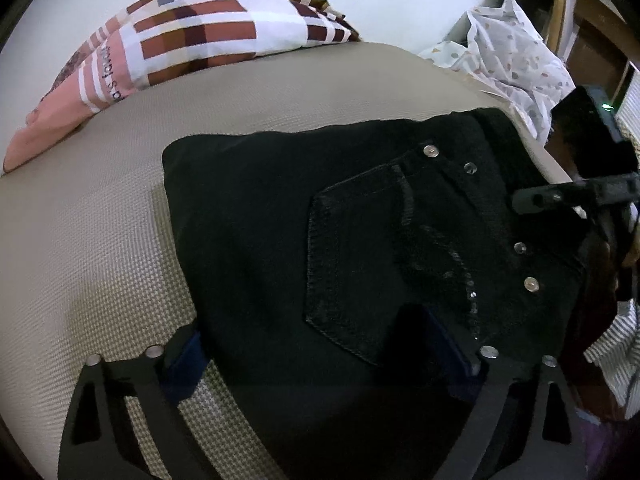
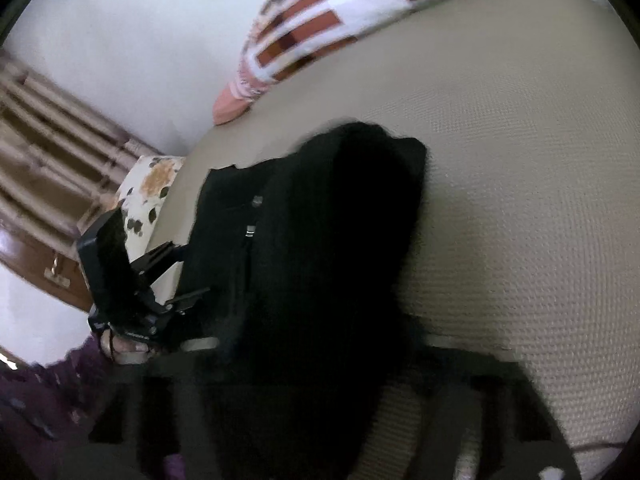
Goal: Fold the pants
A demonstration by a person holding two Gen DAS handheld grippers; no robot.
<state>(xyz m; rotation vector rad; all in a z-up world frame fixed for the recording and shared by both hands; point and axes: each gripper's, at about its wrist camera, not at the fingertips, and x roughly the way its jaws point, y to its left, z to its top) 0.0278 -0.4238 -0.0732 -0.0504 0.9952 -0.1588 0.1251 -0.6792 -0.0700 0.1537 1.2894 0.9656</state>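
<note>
Black jeans [image 1: 320, 220] lie folded on a beige woven mat [image 1: 80, 240], back pocket and metal rivets facing up. My left gripper [image 1: 316, 360] is open and wide over their near edge. Its left finger [image 1: 180, 364] stands on the mat beside the cloth and its right finger [image 1: 452, 352] is over the denim. A finger of my right gripper [image 1: 536, 200] reaches in from the right at the waistband. In the right wrist view the jeans [image 2: 340, 220] fill the dark, blurred gap of my right gripper [image 2: 316, 360], so I cannot see whether its pads press. The left gripper [image 2: 180, 276] shows there at the jeans' left side.
A plaid red, white and pink pillow [image 1: 192, 40] lies at the mat's far edge against a white wall. White spotted cloth [image 1: 512, 60] is heaped at the far right, with striped fabric [image 1: 616, 344] lower right. Wooden furniture [image 2: 40, 200] stands beyond the mat's left edge.
</note>
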